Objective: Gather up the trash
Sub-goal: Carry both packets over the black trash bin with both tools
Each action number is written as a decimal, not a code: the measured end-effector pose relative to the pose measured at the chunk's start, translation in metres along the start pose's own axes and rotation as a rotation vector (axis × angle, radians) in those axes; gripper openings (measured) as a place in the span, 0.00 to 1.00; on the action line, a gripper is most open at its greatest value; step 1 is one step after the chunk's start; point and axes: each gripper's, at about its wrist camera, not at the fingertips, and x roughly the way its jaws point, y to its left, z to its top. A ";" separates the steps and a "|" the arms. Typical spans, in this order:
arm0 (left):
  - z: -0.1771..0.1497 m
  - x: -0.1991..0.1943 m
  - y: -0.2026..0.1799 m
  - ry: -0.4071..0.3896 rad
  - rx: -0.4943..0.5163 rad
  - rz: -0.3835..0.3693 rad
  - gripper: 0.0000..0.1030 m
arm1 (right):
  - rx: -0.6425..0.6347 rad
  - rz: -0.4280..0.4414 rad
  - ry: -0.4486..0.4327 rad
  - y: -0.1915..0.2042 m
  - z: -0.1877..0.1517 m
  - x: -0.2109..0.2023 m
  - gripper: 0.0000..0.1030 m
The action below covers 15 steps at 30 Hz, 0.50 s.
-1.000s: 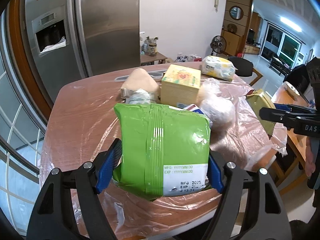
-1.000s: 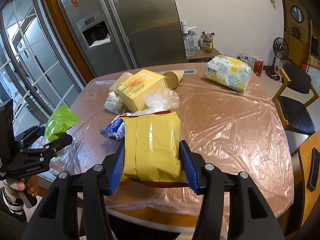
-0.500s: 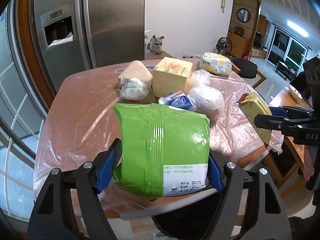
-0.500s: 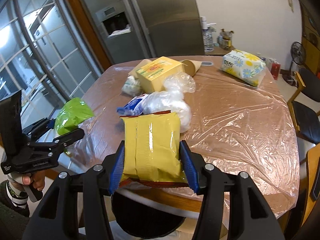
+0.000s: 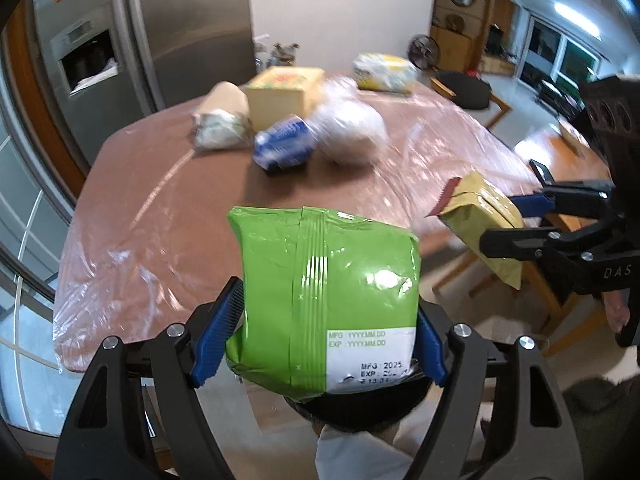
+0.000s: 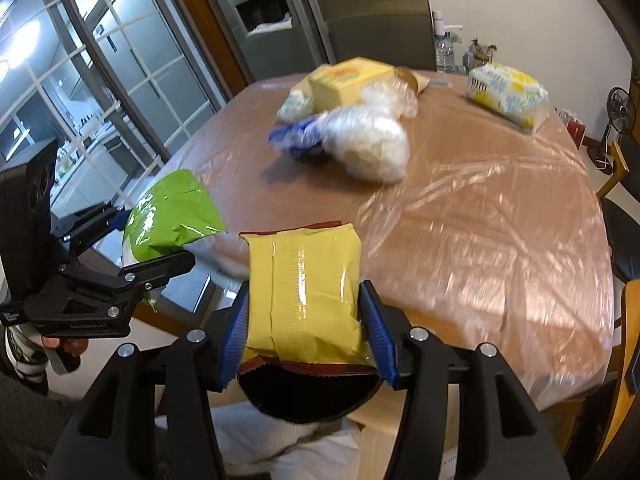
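Note:
My left gripper is shut on a green snack packet, held off the table's near edge above a dark bin opening. It also shows at the left of the right wrist view. My right gripper is shut on a yellow snack packet, also above a dark bin opening. The yellow packet shows at the right of the left wrist view.
On the plastic-covered table lie a blue wrapper, a white plastic bag, a yellow box, a small white packet and a tissue pack. A steel fridge stands behind; chairs are at the right.
Both grippers have pulled back from the table and dropped lower with their packets. The dark bin opening has come into view beneath each packet.

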 end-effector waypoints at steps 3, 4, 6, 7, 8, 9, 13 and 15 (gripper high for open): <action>-0.012 0.001 -0.008 0.039 0.041 -0.018 0.75 | 0.007 -0.015 0.027 0.003 -0.014 0.003 0.50; -0.015 0.003 -0.010 0.050 0.051 -0.021 0.75 | 0.010 -0.018 0.034 0.004 -0.017 0.004 0.50; -0.022 0.006 -0.016 0.072 0.080 -0.017 0.75 | 0.016 -0.030 0.051 0.006 -0.025 0.008 0.50; -0.026 0.008 -0.018 0.083 0.095 -0.013 0.75 | 0.019 -0.034 0.057 0.006 -0.028 0.010 0.50; -0.029 0.011 -0.020 0.095 0.105 -0.010 0.75 | 0.022 -0.038 0.064 0.007 -0.031 0.011 0.50; -0.032 0.013 -0.022 0.106 0.112 -0.008 0.75 | 0.025 -0.041 0.069 0.008 -0.034 0.012 0.50; -0.039 0.018 -0.025 0.132 0.131 0.002 0.75 | 0.031 -0.060 0.087 0.011 -0.044 0.018 0.50; -0.044 0.021 -0.026 0.144 0.142 0.011 0.75 | 0.033 -0.070 0.094 0.012 -0.048 0.021 0.50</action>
